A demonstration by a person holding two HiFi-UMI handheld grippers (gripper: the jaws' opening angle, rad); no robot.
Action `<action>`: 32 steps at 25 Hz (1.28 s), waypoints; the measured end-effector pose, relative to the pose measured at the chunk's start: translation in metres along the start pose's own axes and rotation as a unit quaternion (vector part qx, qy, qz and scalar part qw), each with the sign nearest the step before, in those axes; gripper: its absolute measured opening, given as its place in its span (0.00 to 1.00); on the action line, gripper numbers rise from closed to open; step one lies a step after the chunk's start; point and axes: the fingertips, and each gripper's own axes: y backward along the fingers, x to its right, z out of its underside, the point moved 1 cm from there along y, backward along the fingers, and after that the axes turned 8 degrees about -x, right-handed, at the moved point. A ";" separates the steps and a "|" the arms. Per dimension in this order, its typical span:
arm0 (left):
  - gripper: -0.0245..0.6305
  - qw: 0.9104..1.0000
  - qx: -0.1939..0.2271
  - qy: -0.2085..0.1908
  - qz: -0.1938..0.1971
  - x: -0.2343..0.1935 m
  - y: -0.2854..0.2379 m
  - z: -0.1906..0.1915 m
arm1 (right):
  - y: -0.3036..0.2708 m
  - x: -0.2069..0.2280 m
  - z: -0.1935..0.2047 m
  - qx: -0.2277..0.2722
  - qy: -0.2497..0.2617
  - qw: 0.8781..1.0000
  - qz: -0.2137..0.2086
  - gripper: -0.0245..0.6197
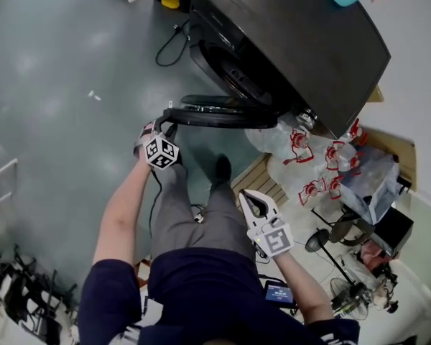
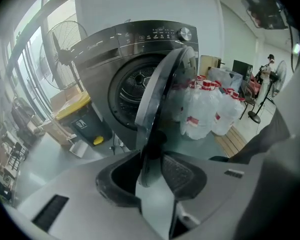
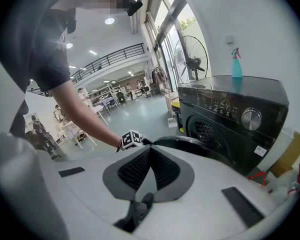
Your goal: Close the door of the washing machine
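The washing machine door [image 1: 223,113] stands wide open, its rim pinched in the left gripper [image 2: 152,159]. Closing it remains. The right gripper [image 3: 147,156] is closed and empty.

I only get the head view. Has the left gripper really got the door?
Observer: Yes. In its own view the left gripper has the door by the rim, which sits between its jaws with the pads on it.
Operator: Is any washing inside?
Observer: None that I can see. The drum looks like bare metal.
Operator: And the right gripper?
Observer: The right gripper has its jaws together, with nothing between them.
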 end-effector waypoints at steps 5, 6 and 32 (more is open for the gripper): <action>0.25 0.999 0.008 -0.025 0.017 -0.024 -0.008 -0.013 | -0.017 -0.016 -0.019 0.007 -0.027 0.999 0.032 0.07; 0.25 0.999 0.010 -0.030 0.020 -0.029 -0.009 -0.015 | -0.019 -0.018 -0.021 0.009 -0.033 0.999 0.038 0.07; 0.25 0.994 -0.007 -0.100 0.039 -0.101 -0.065 -0.093 | -0.039 0.076 -0.034 0.006 -0.074 0.997 0.038 0.07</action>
